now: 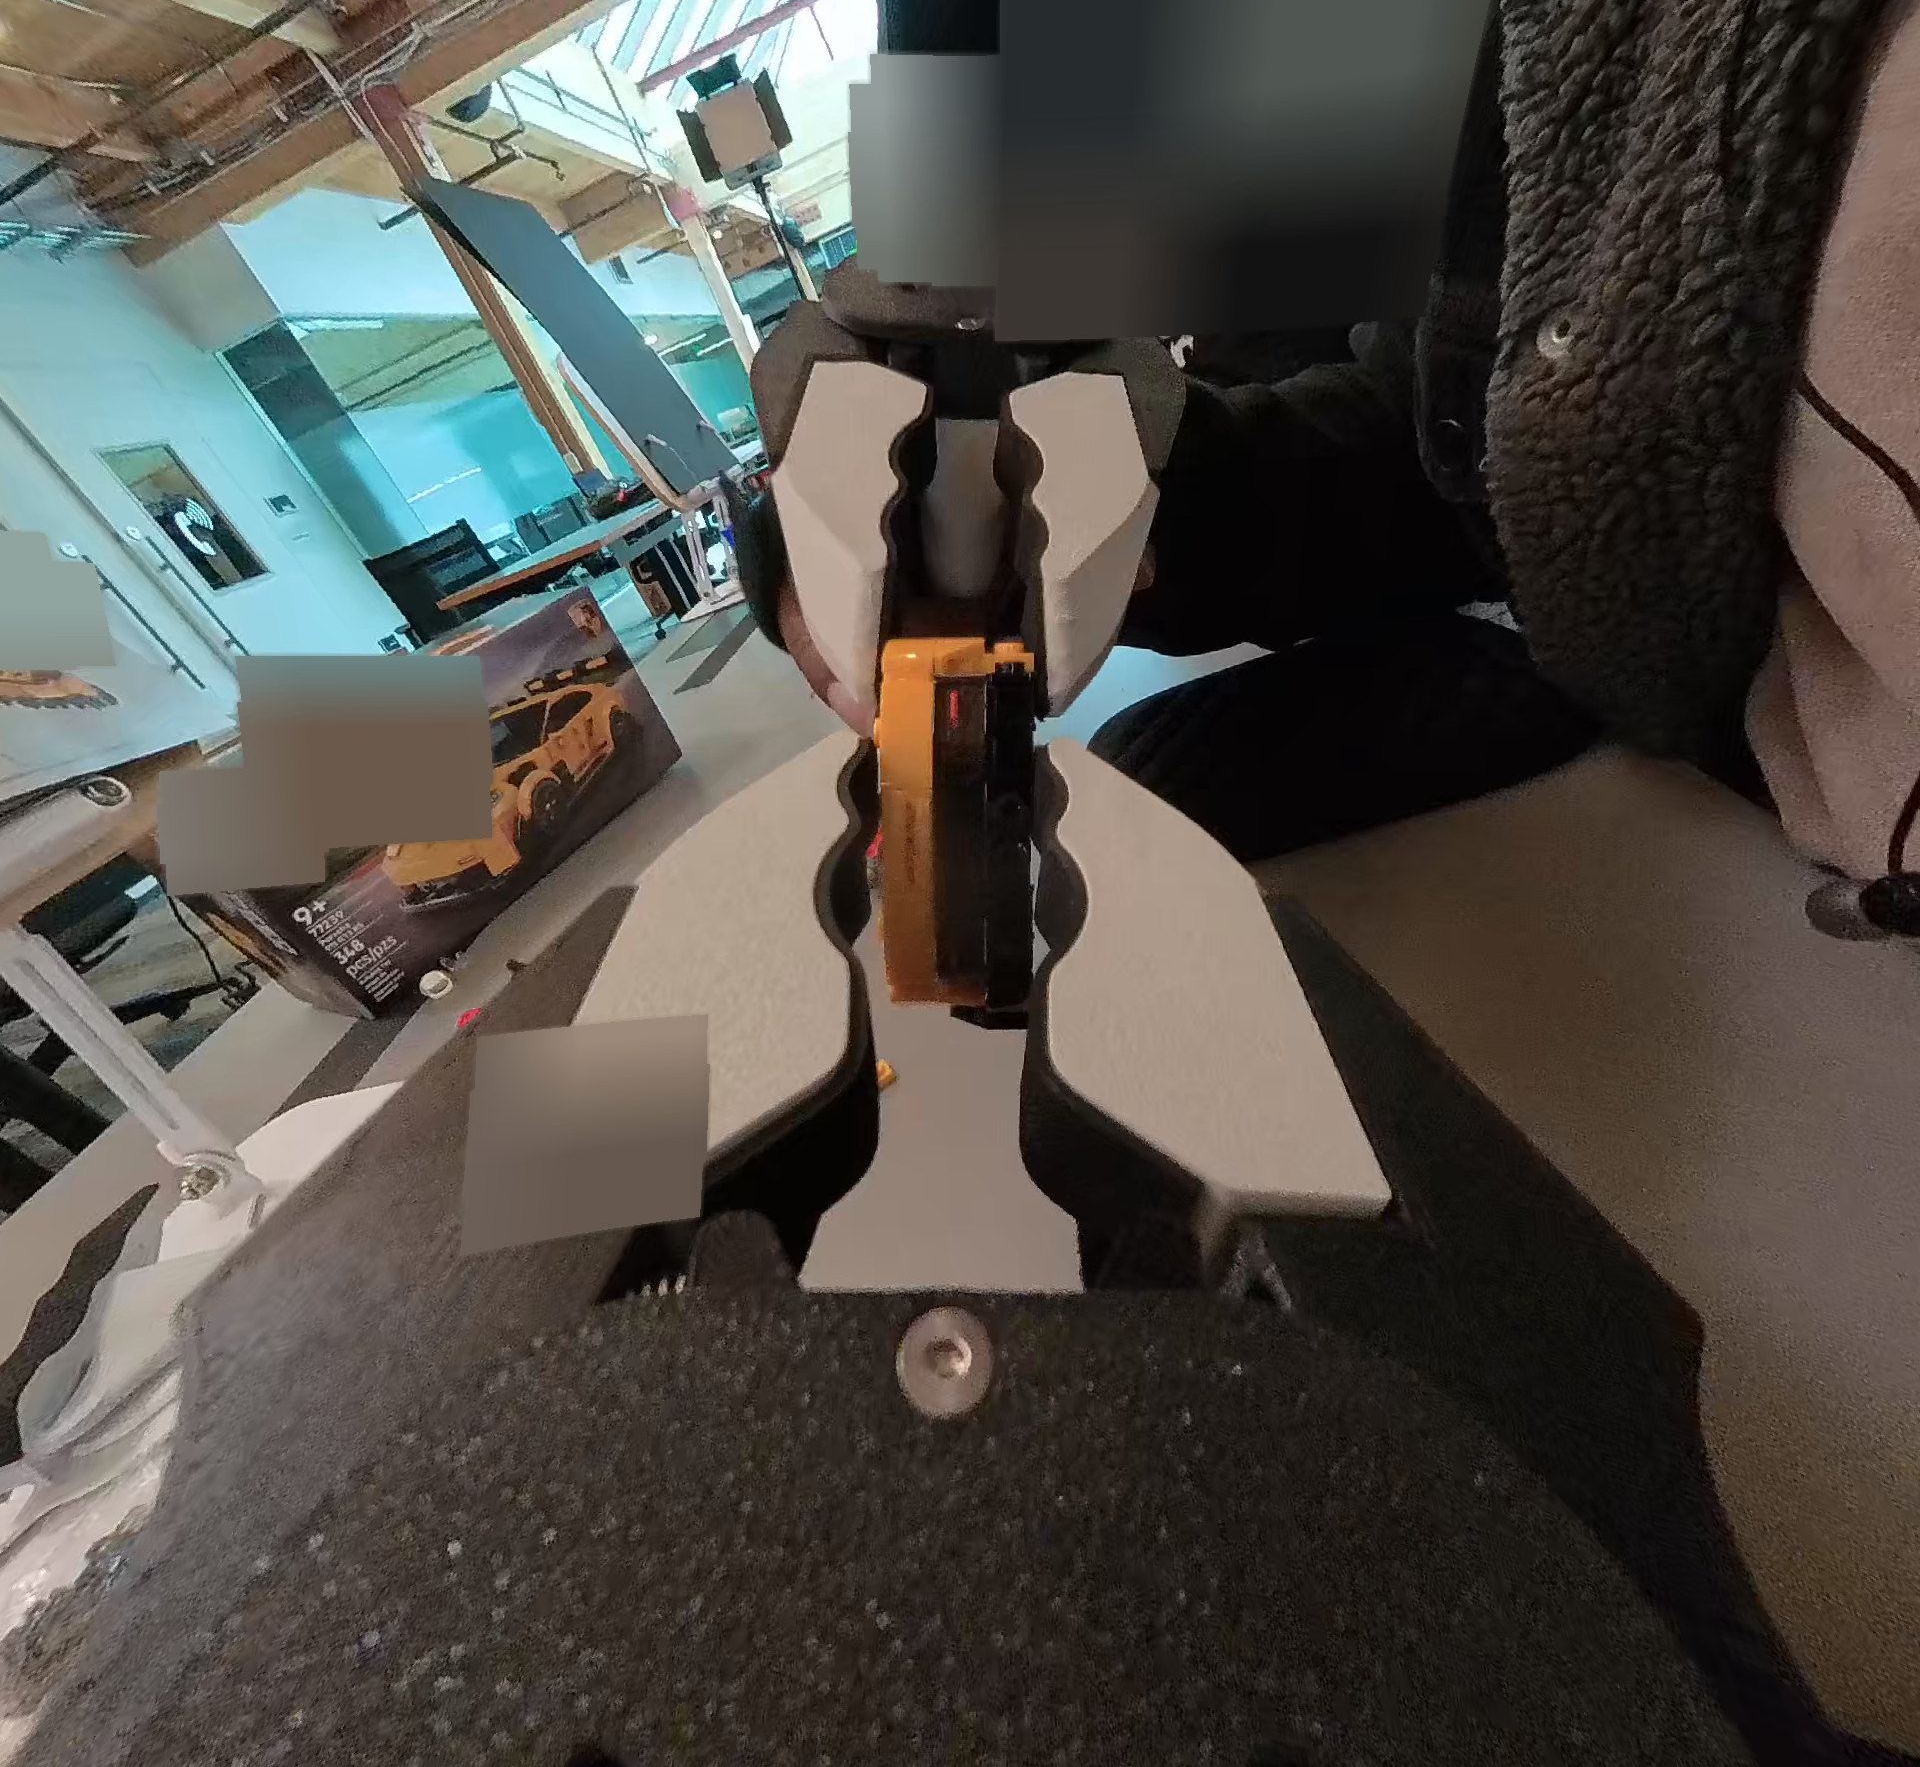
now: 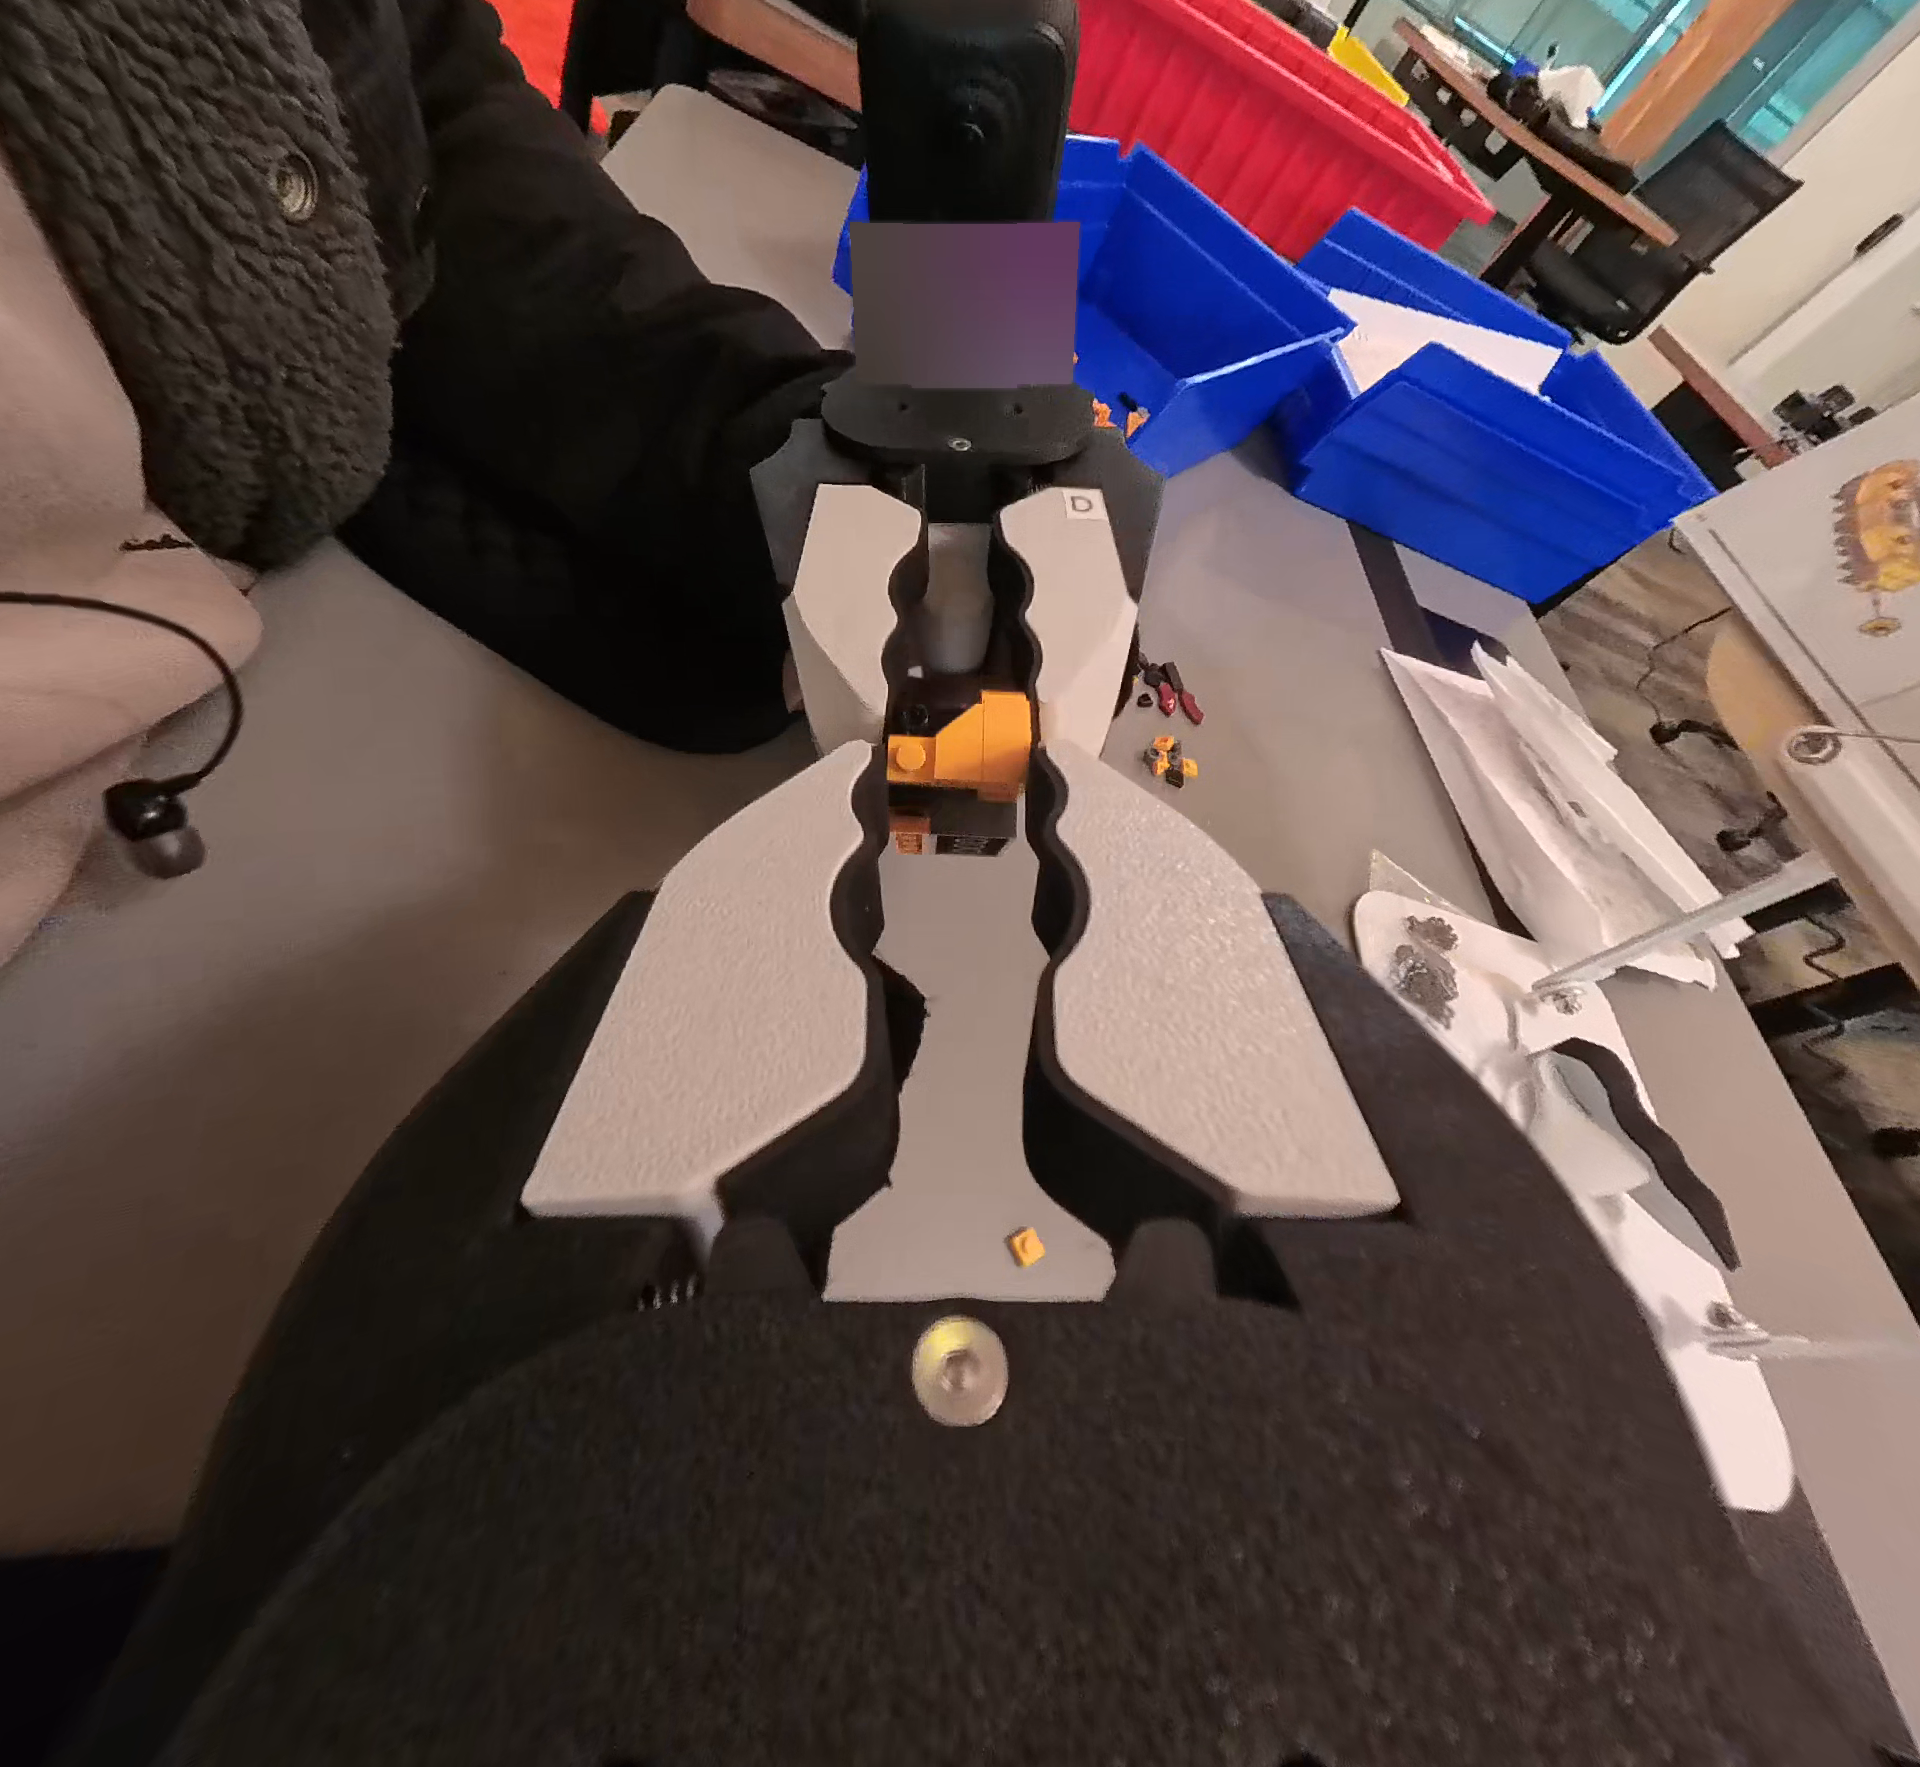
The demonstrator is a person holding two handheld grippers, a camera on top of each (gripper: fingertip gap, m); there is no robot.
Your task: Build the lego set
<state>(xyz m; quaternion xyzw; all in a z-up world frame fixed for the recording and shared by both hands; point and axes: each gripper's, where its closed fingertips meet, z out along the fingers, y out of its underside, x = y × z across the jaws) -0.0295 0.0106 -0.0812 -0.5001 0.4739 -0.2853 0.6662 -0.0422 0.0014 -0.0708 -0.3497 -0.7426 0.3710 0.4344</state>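
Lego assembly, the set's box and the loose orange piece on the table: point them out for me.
Lego assembly (image 1: pixel 914 824): left wrist view, its orange side panel.
Set's box (image 1: pixel 582 678): left wrist view, its printed front face.
Loose orange piece (image 2: pixel 1027 1247): right wrist view, its top face.

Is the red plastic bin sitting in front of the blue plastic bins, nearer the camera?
No, in the right wrist view the red plastic bin stands behind the blue plastic bins, farther from the camera.

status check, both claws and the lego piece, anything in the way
Left claw and right claw both shut on the orange-and-black lego assembly, tip to tip above the table. Loose bricks lie off to the side. Nothing blocking.
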